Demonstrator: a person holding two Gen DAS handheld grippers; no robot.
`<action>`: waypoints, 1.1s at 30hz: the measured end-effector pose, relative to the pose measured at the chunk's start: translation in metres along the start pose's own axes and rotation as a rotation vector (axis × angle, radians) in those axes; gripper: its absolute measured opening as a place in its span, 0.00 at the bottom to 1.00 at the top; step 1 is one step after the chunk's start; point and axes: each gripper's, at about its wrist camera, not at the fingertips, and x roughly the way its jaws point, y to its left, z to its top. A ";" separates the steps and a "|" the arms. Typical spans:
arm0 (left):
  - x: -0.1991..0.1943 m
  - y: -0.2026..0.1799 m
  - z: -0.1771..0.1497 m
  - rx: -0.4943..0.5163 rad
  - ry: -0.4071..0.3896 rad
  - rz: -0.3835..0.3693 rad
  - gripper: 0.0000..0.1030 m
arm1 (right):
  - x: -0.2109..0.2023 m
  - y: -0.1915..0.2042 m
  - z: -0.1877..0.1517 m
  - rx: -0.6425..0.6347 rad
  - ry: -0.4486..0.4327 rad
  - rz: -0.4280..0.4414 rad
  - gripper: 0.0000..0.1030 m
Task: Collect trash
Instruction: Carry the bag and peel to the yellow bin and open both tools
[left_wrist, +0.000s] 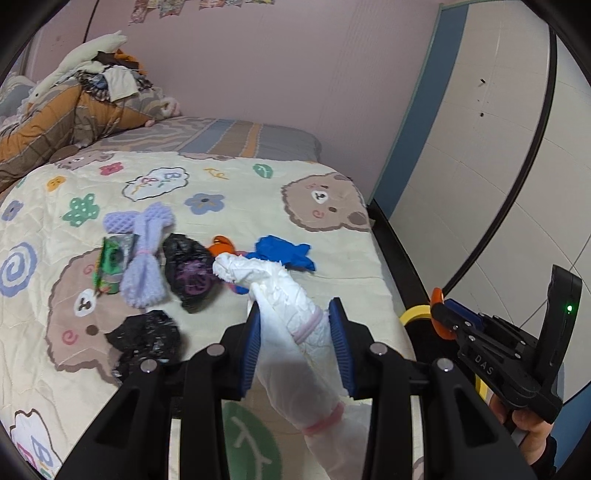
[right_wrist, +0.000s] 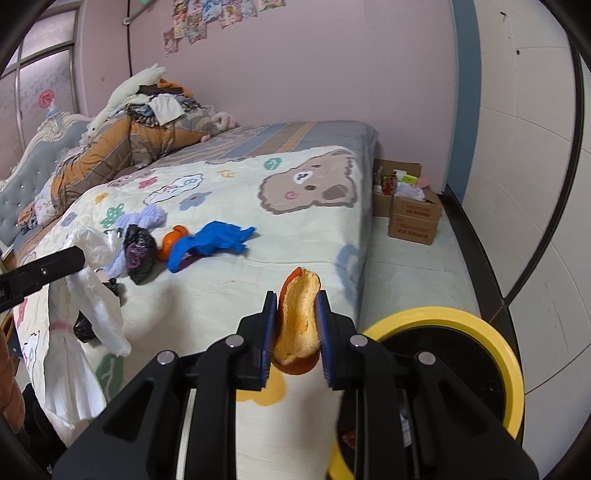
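Left tongs (left_wrist: 293, 325) clamp white wrapping (left_wrist: 284, 295); right tongs (right_wrist: 297, 325) pinch orange peel (right_wrist: 299, 325).

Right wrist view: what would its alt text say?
The right gripper is shut on an orange peel beside a yellow-rimmed bin. On the bed lie a blue glove and a black bag.

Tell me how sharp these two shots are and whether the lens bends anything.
Left wrist view: bedspread sharp, the white wrapper in the left gripper soft close up; wall edges bow.
Right wrist view: orange peel in the right gripper fairly crisp, yellow bin rim curved, dark corners.
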 end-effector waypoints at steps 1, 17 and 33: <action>0.003 -0.006 0.000 0.007 0.005 -0.008 0.33 | -0.001 -0.005 0.000 0.007 0.000 -0.008 0.20; 0.041 -0.096 0.009 0.125 0.042 -0.129 0.33 | -0.014 -0.082 -0.010 0.110 0.001 -0.098 0.20; 0.083 -0.165 -0.004 0.230 0.092 -0.185 0.33 | -0.002 -0.144 -0.026 0.205 0.047 -0.138 0.20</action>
